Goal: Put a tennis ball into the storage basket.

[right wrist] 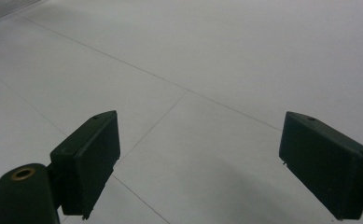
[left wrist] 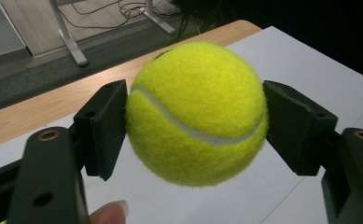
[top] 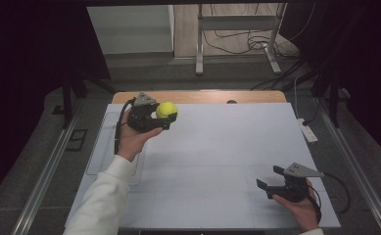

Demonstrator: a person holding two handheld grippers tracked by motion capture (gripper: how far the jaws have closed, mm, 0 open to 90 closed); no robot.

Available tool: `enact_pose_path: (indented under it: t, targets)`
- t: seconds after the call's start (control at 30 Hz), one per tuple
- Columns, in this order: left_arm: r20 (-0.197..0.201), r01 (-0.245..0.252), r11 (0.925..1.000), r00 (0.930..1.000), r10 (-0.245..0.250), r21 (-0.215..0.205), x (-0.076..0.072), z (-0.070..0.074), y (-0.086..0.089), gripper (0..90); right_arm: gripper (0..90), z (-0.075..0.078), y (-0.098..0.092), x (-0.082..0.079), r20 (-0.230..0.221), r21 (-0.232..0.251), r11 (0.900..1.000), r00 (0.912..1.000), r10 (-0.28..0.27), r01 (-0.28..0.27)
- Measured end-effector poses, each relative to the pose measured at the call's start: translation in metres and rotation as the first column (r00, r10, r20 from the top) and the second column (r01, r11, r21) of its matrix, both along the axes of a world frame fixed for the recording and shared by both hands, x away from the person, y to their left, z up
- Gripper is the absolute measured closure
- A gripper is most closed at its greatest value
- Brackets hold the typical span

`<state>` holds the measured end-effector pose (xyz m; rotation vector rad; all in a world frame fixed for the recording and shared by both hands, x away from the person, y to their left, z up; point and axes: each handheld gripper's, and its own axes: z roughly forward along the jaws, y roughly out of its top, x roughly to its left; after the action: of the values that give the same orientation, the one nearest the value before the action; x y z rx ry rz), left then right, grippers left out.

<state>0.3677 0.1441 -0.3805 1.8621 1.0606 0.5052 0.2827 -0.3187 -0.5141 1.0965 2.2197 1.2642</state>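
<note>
High view is showing the left gripper (top: 163,117) pinching the tennis ball (top: 167,110) above the far left of the table (top: 217,161). Right gripper (top: 271,178) is resting near right, jaws spread, empty. Advisable: keep squeezing across the ball's widest part, moving slowly.

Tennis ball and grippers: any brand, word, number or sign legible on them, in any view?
None can be read. The tennis ball, clamped in the left gripper, shows a white seam and no printed logo. The right gripper and the white table carry no lettering.
</note>
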Motion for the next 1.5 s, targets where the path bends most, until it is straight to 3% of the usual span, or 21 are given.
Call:
enact_pose_path:
  t: [0.33,1.5]
  targets:
    - [0.005,-0.017,0.9998,0.9998,0.017,-0.012,-0.003,0.003,0.007,27.2,13.0,0.0,0.0,0.0,0.001,0.0,1.0,1.0,0.001,-0.001]
    - [0.009,-0.076,0.9971,0.9971,0.076,0.006,-0.006,0.005,0.034,27.1,13.0,-0.001,0.0,0.0,-0.002,0.001,1.0,1.0,-0.002,0.002]
